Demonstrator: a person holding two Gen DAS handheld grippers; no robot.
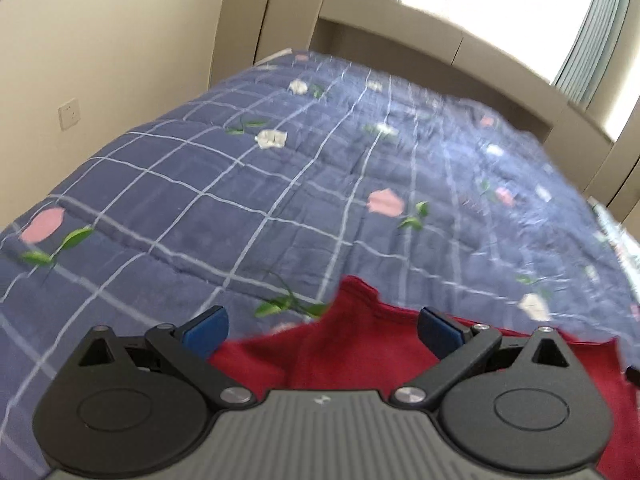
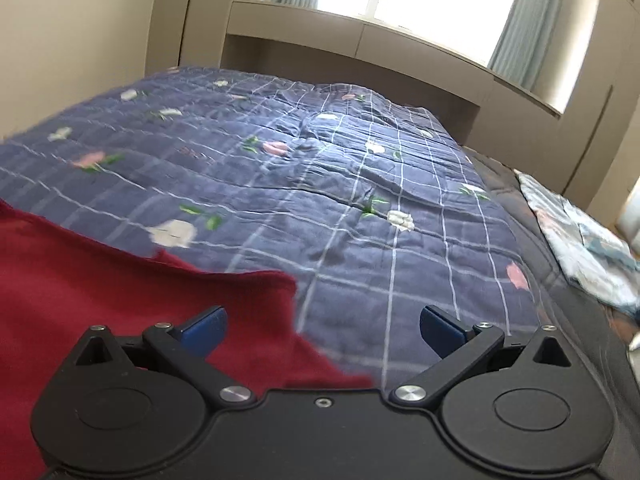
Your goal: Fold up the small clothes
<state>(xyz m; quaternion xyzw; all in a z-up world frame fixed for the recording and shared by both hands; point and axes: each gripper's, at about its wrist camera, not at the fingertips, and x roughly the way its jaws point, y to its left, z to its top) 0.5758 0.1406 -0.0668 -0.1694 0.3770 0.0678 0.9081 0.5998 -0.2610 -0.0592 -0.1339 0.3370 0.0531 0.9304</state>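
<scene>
Two grippers hang over a bed, and both are wide open with nothing in them. The left gripper has its blue pads far apart. The red cloth lies under it, but the pads do not press on it. The right gripper is open just as wide. Part of the red cloth lies below its left pad, and its right pad hangs over the blue quilt.

The red cloth is the small thing to fold. It lies on the quilt at the near edge of the bed, close under both grippers. In the left view one pointed bit of it sticks up and away from the camera, and there seems to be a layer lying on top of another layer. In the right view its edge runs in a slant and ends in a corner near the middle. So I think at least one fold may be made, but I cannot tell for sure, since most of the cloth is hidden under the grippers.

It does not look neat and square yet. I think more folds are left to do. A pale flowery cloth lies at the far right side of the bed, well apart from the red one.
</scene>
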